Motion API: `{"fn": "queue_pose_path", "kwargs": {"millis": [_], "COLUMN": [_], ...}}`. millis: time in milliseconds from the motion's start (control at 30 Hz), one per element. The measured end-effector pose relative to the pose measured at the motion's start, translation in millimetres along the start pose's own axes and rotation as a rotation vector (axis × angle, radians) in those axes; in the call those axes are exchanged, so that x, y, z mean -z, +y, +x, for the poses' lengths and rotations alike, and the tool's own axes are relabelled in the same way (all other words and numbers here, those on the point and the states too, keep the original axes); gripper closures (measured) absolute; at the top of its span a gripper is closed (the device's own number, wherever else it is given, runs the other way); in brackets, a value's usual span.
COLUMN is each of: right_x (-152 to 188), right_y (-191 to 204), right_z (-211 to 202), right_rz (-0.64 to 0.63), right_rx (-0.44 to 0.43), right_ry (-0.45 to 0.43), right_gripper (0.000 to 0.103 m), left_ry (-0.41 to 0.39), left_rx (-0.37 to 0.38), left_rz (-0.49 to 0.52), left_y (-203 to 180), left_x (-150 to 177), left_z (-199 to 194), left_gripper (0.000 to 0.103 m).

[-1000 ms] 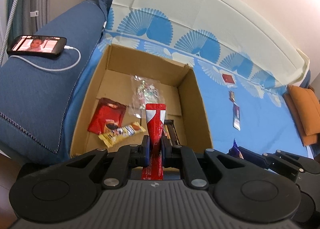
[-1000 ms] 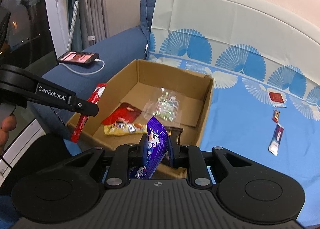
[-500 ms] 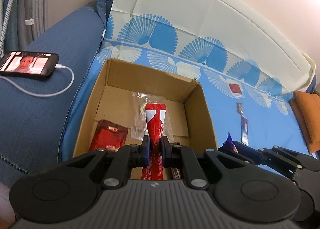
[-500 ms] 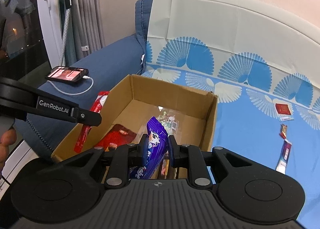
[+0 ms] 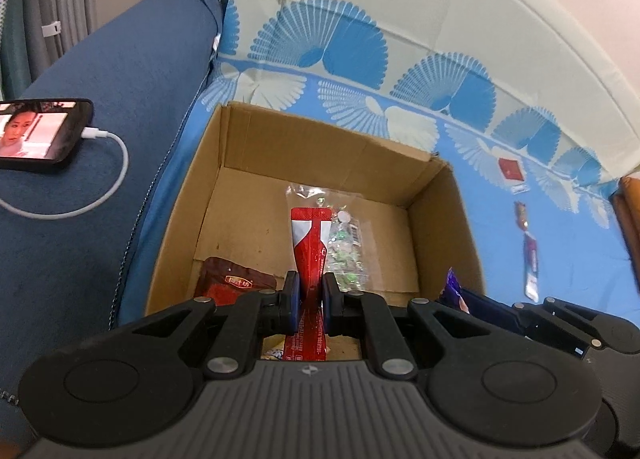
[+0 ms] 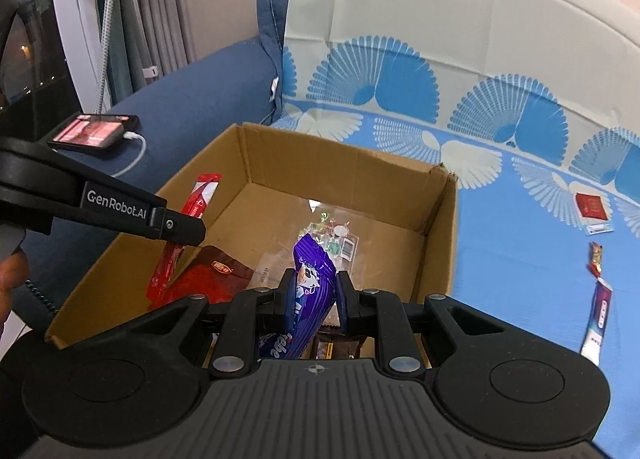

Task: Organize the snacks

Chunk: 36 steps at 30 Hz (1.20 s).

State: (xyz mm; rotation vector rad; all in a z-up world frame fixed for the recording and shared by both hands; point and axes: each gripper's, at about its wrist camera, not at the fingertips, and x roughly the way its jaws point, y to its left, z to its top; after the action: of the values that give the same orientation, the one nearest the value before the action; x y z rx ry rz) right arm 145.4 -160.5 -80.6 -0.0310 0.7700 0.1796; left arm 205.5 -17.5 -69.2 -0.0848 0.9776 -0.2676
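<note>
An open cardboard box (image 5: 304, 143) (image 6: 340, 167) stands on a blue fan-patterned sofa cover. My left gripper (image 5: 307, 301) is shut on a long red stick packet (image 5: 310, 243), held over the box's near half; the same red stick packet (image 6: 202, 199) shows at the left of the right wrist view. My right gripper (image 6: 314, 299) is shut on a purple snack wrapper (image 6: 310, 275) above the box's near right part. Inside lie a clear candy bag (image 5: 346, 247) (image 6: 334, 237) and a dark red pouch (image 5: 236, 283) (image 6: 212, 271).
A phone (image 5: 36, 133) (image 6: 96, 133) on a white charging cable lies on the blue sofa arm at left. Loose snacks rest on the cover right of the box: a red square packet (image 5: 511, 169) (image 6: 591, 206), a small wrapped candy (image 5: 521, 215) and a purple stick (image 5: 531, 271) (image 6: 598, 317). An orange cushion (image 5: 628, 219) sits far right.
Both grippers have moved forward and lower over the box, each with its snack held the same way. The box's near edge and the yellow packet have slipped under the grippers.
</note>
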Motion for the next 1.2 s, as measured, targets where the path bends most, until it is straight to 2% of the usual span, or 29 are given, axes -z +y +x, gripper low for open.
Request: {"fn": "queue_pose_path", "kwargs": {"millis": [400,433,467,500,533,600,633,733,867,967,1200], "right_x": [-5,-7,-8,-10,-12,-14,-13,-5,18,36,62], "right_y": [-4,-4,-4,-5,-6,-7,-7,-5,7,20,42], "right_z": [38,39,39,38,36,31,27,13,-19,-46,-88], "right_rz": [-0.004,-0.004,0.001,0.008,0.015,0.021,0.021,0.027,0.031,0.010,-0.026], "right_rx": [0.011,0.016,0.024,0.035,0.051,0.081,0.091,0.081,0.056,0.068,0.081], "right_ry": [0.040,0.033,0.019,0.008,-0.002,-0.027,-0.037,-0.025,-0.006,-0.026,-0.050], "right_gripper": [0.080,0.077,0.073,0.060,0.045,0.031,0.029,0.024,0.019,0.013,0.008], "left_ry": [0.052,0.046,0.042,0.042,0.037,-0.008,-0.009,0.013,0.025,0.036,0.008], "left_rx": [-0.067,-0.088,-0.109,-0.135,-0.161,-0.180,-0.178,-0.188,-0.174,-0.185,-0.209], "left_rz": [0.014,0.011,0.006,-0.004,-0.019,-0.042,-0.036,-0.036,-0.035,-0.035,-0.069], "left_y": [5,6,7,9,10,13,15,18,20,19,16], "left_x": [-6,-6,-7,-8,-9,-7,-5,6,38,65,107], "left_z": [40,41,40,39,37,26,21,7,-22,-39,-70], "left_gripper": [0.088,0.078,0.046,0.006,0.001,0.000,0.000,0.000,0.000,0.000,0.000]}}
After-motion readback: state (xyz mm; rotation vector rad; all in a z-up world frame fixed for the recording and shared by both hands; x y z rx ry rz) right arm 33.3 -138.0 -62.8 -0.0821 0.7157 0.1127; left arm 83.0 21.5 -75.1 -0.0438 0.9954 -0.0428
